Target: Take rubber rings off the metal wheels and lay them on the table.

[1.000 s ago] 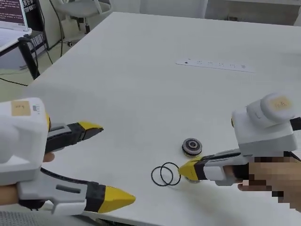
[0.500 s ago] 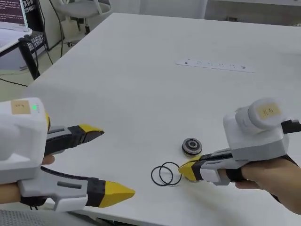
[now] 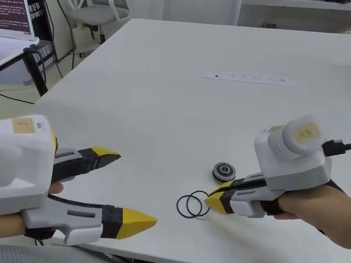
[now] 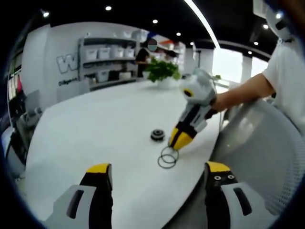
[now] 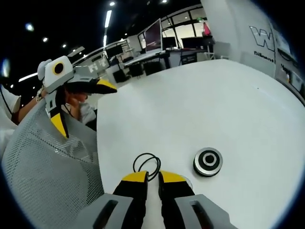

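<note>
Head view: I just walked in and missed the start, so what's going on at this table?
A person works with a gripper in each hand. The right gripper, fingers together, has its tips at two black rubber rings lying overlapped on the white table, close to a metal wheel. The left gripper hangs open over the near edge, holding nothing.

Probably office-lab: monitors [image 5: 153, 34], swivel chair [image 3: 96, 8], shelved bins [image 4: 102, 52].

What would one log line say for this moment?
left gripper: open | right gripper: shut, beside rubber rings | rubber rings: two, on table | metal wheel: nearby
</note>
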A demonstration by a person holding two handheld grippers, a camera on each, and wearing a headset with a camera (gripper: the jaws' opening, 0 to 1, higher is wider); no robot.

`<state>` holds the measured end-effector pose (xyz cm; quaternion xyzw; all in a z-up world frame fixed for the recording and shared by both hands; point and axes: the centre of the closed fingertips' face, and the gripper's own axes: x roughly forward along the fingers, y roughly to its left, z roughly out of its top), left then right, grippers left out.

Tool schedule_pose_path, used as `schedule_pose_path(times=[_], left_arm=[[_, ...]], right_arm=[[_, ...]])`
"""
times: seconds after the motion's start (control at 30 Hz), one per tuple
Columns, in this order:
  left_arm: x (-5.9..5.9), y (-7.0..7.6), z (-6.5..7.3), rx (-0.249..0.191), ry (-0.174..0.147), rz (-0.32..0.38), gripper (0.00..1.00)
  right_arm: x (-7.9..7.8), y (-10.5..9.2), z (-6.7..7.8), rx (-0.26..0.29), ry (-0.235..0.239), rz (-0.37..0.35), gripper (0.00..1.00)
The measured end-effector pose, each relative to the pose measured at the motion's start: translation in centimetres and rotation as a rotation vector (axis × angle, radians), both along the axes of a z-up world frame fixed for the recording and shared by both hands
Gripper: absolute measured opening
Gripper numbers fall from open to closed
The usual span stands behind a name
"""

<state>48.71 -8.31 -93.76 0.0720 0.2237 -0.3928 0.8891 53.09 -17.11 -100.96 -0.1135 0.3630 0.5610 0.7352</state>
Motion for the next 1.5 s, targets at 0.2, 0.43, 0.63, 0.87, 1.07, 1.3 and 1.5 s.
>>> schedule_pose_path(times=[0.2, 0.43, 0.63, 0.87, 1.07, 1.3, 1.5], left_arm=[[0.0, 0.1, 0.1, -0.001, -0.005, 0.007, 0.80], [0.1, 0.2, 0.3, -0.003, -0.010, 0.013, 0.79], [0.1, 0.2, 0.4, -0.002, -0.016, 0.009, 0.79], [0.2, 0.1, 0.6, 0.008, -0.039, -0.001, 0.79], [0.3, -0.1, 1.0, 0.028, -0.069, -0.024, 0.80], [1.0, -1.0, 2.4, 0.063, -0.114, -0.107, 0.82], [2.7, -1.5, 5.5, 0.008, -0.167, -0.126, 0.82]], right_arm=[[0.3, -0.3, 0.3, -0.003, -0.017, -0.002, 0.11], [1.1, -0.5, 1.4, 0.024, -0.034, -0.024, 0.12], [2.0, -1.1, 2.4, 0.051, -0.054, -0.051, 0.14], [2.8, -1.2, 4.9, 0.089, -0.128, -0.057, 0.17], [3.8, -1.1, 7.7, 0.139, -0.189, -0.071, 0.19], [5.0, -0.7, 11.2, 0.182, -0.283, -0.056, 0.22], [6.4, -1.1, 13.6, 0.238, -0.342, -0.055, 0.27]])
